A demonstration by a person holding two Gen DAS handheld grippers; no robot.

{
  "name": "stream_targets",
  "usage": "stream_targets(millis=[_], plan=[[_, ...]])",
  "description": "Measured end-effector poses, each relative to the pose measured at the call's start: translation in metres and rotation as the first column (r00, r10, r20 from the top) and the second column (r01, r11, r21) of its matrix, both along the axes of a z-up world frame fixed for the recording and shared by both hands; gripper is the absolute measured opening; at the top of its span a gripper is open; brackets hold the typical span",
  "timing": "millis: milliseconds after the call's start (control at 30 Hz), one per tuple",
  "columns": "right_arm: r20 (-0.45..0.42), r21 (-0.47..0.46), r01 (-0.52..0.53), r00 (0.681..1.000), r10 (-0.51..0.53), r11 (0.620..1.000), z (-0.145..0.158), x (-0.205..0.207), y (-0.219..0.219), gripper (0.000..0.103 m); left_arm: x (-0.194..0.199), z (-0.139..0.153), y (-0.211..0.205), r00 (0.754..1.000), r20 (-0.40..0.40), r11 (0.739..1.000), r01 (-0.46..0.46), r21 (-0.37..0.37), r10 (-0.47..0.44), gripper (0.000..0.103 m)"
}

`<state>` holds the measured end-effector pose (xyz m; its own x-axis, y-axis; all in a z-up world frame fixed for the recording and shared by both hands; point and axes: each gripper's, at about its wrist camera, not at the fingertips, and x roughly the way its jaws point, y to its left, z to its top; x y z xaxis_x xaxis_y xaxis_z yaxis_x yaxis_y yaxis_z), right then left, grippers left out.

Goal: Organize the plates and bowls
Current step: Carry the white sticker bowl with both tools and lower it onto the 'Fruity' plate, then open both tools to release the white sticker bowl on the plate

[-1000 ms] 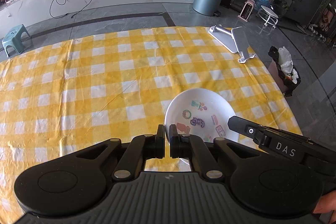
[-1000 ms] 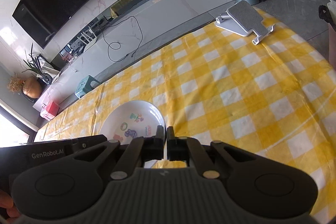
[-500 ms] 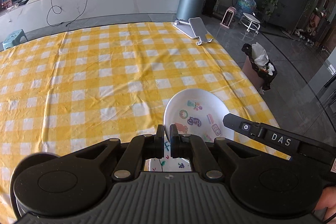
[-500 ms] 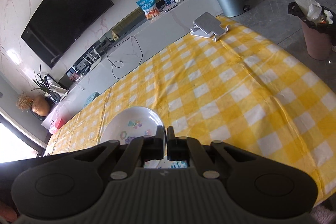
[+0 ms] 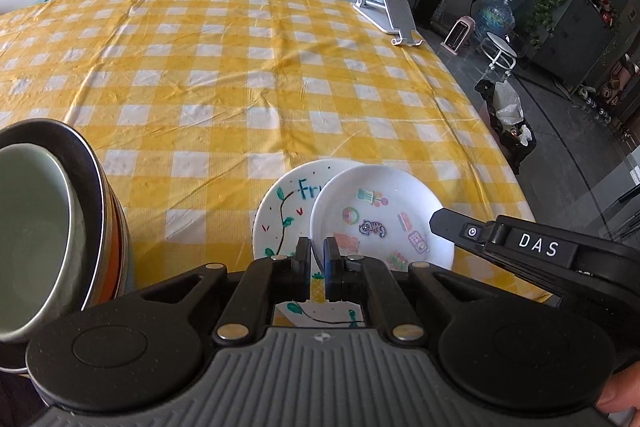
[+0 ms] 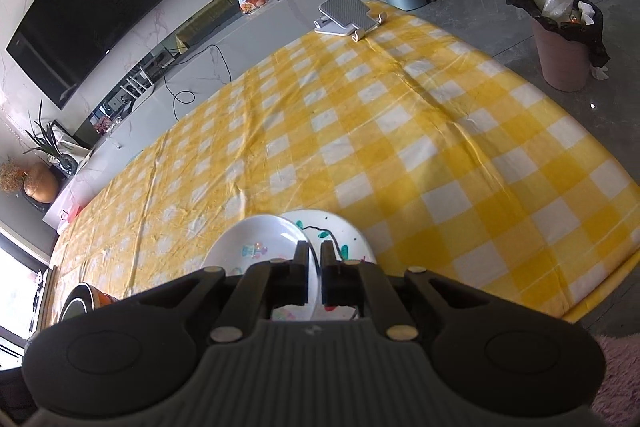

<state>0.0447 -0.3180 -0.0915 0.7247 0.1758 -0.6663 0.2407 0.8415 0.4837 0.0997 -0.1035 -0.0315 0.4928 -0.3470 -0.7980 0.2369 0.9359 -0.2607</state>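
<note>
A small white plate with stickers hangs over a larger white plate painted with a vine and letters; whether the two touch I cannot tell. My left gripper is shut on the sticker plate's near rim. My right gripper reaches in from the right to the same plate's right rim. In the right wrist view the right gripper has the sticker plate's rim between its pads, and its jaws are just opening. The painted plate shows beyond the fingers.
A stack of bowls, pale green inside dark and orange ones, stands close on the left, also seen low left. A grey stand sits at the far corner of the yellow checked tablecloth. The table edge runs along the right.
Both grippers have carried the sticker plate sideways and a little down. It now hangs over the painted plate, and the stack of bowls has come into view on the left.
</note>
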Motion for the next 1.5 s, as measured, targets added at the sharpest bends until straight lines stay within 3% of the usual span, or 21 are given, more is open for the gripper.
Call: stream_targets(millis=[767, 900, 1000, 1167, 1300, 1367, 1500], plan=[[-0.103, -0.045, 0.001, 0.995, -0.006, 0.999, -0.019, 0.018, 0.012, 0.002, 0.008, -0.020, -0.008, 1.000, 0.005, 0.997, 0.023, 0.071, -0.023, 0.007], [-0.097, -0.034, 0.007, 0.995, -0.011, 0.999, -0.019, 0.018, 0.012, 0.005, 0.006, -0.019, -0.009, 0.999, 0.011, 0.998, 0.036, 0.059, -0.037, 0.021], [-0.090, -0.043, 0.010, 0.996, -0.014, 0.999, -0.017, 0.017, 0.013, 0.008, 0.005, -0.017, -0.011, 0.999, 0.018, 0.997, 0.041, 0.061, -0.042, 0.025], [-0.045, -0.046, 0.015, 0.999, -0.017, 0.999, -0.011, 0.011, 0.011, 0.026, 0.002, -0.009, -0.009, 0.999, 0.031, 0.998, 0.042, 0.052, -0.043, 0.036], [0.002, -0.040, 0.022, 1.000, -0.022, 0.999, -0.005, 0.007, 0.008, 0.032, -0.003, 0.005, -0.008, 0.997, 0.054, 0.998, 0.052, 0.027, -0.053, 0.047], [0.029, -0.051, 0.031, 0.999, -0.030, 0.998, 0.000, 0.004, 0.007, 0.049, -0.007, 0.015, -0.007, 0.995, 0.082, 0.998, 0.061, 0.023, -0.063, 0.047], [0.084, -0.097, 0.046, 0.996, -0.038, 0.994, 0.013, -0.004, 0.012, 0.065, -0.018, 0.035, 0.003, 0.986, 0.154, 0.998, 0.066, 0.021, -0.068, 0.052]])
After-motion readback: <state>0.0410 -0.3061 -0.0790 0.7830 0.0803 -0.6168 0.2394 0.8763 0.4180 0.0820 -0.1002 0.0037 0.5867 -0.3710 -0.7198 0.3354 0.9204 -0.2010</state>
